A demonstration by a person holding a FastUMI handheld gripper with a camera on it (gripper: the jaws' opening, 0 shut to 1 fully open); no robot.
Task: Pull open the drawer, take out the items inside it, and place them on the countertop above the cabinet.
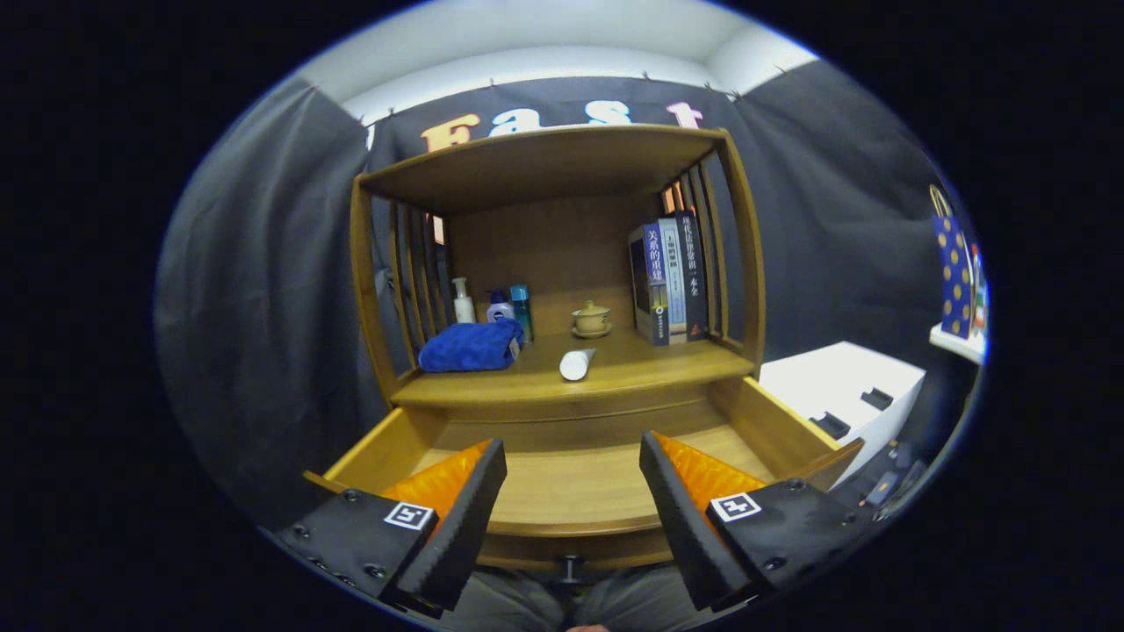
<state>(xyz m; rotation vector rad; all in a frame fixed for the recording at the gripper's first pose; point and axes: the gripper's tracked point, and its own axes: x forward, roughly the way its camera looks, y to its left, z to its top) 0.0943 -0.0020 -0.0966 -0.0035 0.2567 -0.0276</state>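
The wooden drawer (764,421) stands pulled out toward me, its bare wooden floor showing between and beyond my fingers. Its small dark knob (569,563) sits low on the front panel, between the fingers. My gripper (572,478) hovers open over the drawer's front edge with nothing between the fingers. On the countertop (650,369) above the drawer lie a folded blue towel (470,347) at the left and a white tube (576,363) on its side near the middle.
At the back of the countertop stand a white pump bottle (462,302), two small blue bottles (509,305), a small lidded cup (591,319) and several upright books (667,281). A white unit (839,386) stands to the right of the cabinet.
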